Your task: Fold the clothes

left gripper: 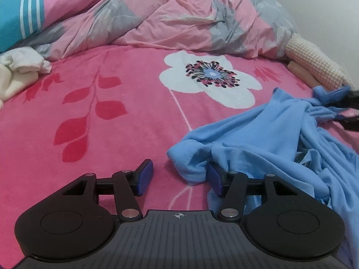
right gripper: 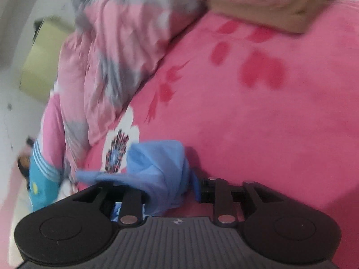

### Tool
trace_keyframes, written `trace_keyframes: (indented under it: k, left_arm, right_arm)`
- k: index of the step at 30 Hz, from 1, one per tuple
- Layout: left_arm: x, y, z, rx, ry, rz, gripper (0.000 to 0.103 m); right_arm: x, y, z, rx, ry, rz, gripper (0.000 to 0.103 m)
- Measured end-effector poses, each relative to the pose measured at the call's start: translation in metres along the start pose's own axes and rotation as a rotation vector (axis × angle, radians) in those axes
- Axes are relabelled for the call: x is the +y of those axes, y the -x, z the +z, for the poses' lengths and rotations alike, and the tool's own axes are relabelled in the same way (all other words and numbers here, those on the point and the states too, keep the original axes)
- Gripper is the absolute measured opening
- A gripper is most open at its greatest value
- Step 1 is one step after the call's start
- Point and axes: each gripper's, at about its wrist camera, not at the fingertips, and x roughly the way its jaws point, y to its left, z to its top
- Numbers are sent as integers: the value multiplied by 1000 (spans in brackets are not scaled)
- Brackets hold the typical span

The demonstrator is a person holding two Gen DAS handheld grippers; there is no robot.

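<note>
Gripping crumpled blue garment (left gripper: 258, 134) with right tongs (right gripper: 168, 190), clamped on a bunch.
Left tongs (left gripper: 179, 179) apart, cloth edge between fingers; garment unfolded on pink blanket (left gripper: 112, 112); all folding left.

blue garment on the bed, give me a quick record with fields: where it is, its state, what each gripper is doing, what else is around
garment: light blue garment, crumpled, unfolded, lying on the pink floral blanket
left gripper: left gripper open, low over the blanket, a fold of the garment's edge between its pads, not clamped
right gripper: right gripper bunched blue cloth between its fingers; the left pad is hidden, so a firm clamp cannot be confirmed
background: pink and grey quilt heaped behind; white clothes at the left
view quality: right wrist view blurred
</note>
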Motion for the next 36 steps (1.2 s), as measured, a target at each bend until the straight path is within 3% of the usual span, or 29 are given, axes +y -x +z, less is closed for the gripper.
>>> trace_keyframes:
  k: [3, 6, 8, 11, 14, 19, 23, 26, 31, 34, 36]
  left_arm:
    - [4, 3, 1, 0, 25, -2, 54]
    - [8, 5, 2, 1, 51, -5, 54]
    - [11, 7, 3, 1, 68, -6, 54]
    - [17, 6, 4, 12, 106, -14, 54]
    - [26, 5, 8, 16, 198, -23, 54]
    - [45, 3, 16, 3, 426, -18, 54]
    - [23, 1, 21, 1, 337, 18, 57]
    - [1, -5, 18, 28, 229, 54, 62]
    - [-3, -2, 8, 30, 200, 71, 61]
    - [-3, 0, 5, 28, 198, 70, 56]
    - [-7, -1, 5, 14, 186, 89, 45]
  right_arm:
    - [1, 40, 1, -105, 44, -68, 52]
    - [15, 75, 1, -207, 130, -108, 54]
    - [31, 83, 2, -228, 204, -87, 58]
    - [64, 68, 0, -170, 344, 8, 65]
    - [100, 27, -11, -40, 487, 78, 71]
    - [140, -43, -27, 67, 615, 70, 73]
    - [154, -81, -42, 88, 737, 0, 73]
    - [145, -93, -51, 135, 750, -44, 74]
    - [135, -91, -54, 175, 741, 18, 74]
    - [140, -92, -59, 205, 789, 39, 74]
    - [146, -96, -65, 222, 841, 35, 74]
